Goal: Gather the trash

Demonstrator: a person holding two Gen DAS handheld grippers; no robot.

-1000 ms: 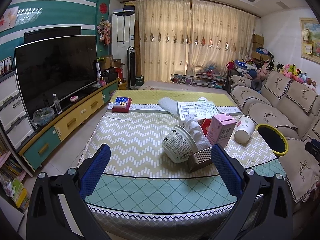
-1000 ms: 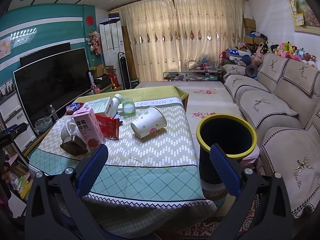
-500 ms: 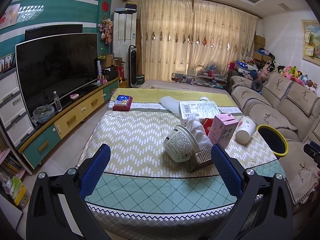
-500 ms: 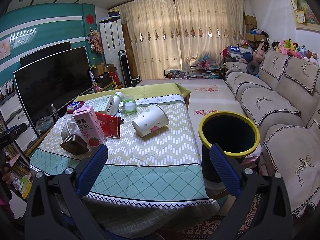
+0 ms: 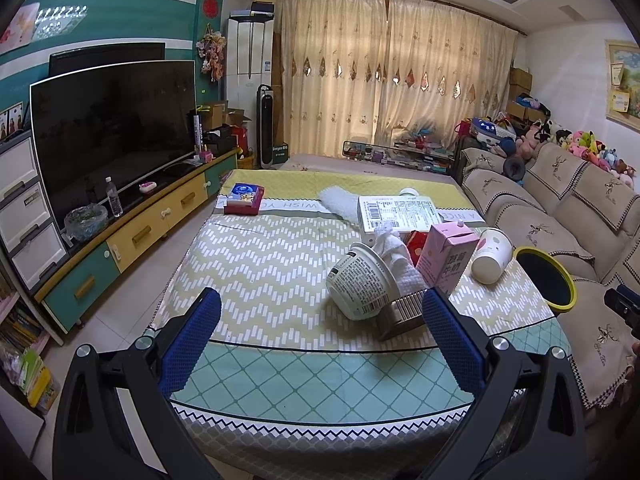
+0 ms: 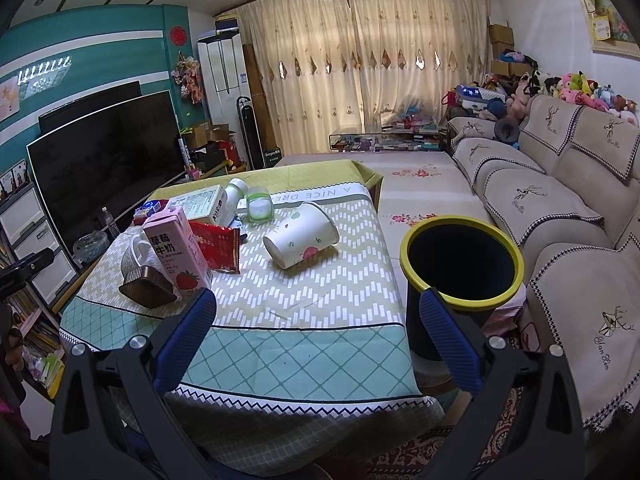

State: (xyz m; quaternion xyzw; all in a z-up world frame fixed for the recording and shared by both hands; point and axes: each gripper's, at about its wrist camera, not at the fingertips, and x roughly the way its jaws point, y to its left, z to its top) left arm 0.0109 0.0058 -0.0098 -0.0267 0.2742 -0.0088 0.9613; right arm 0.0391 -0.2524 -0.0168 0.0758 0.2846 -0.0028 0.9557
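Trash lies on a table [image 5: 280,376] [image 6: 288,356] with a patterned cloth: a tipped instant-noodle bowl [image 5: 362,288], a pink strawberry-milk carton [image 5: 446,258] [image 6: 176,250], a brown box [image 5: 402,314] [image 6: 146,290], a tipped paper cup [image 5: 490,254] [image 6: 302,234] and a red wrapper [image 6: 216,248]. A dark bin with a yellow rim [image 6: 462,264] [image 5: 546,278] stands beside the table's right edge. My left gripper [image 5: 320,322] is open at the table's near edge, empty. My right gripper [image 6: 318,322] is open and empty too, between table corner and bin.
Farther back on the table lie a flat white box [image 5: 400,214], a blue and red box [image 5: 244,198] and a small green-lidded jar [image 6: 260,204]. A sofa [image 6: 560,208] runs along the right. A TV [image 5: 112,136] on a low cabinet lines the left wall.
Both grippers have drifted a little nearer the table with a small shift of view. Nothing on the table has moved, and both stay open.
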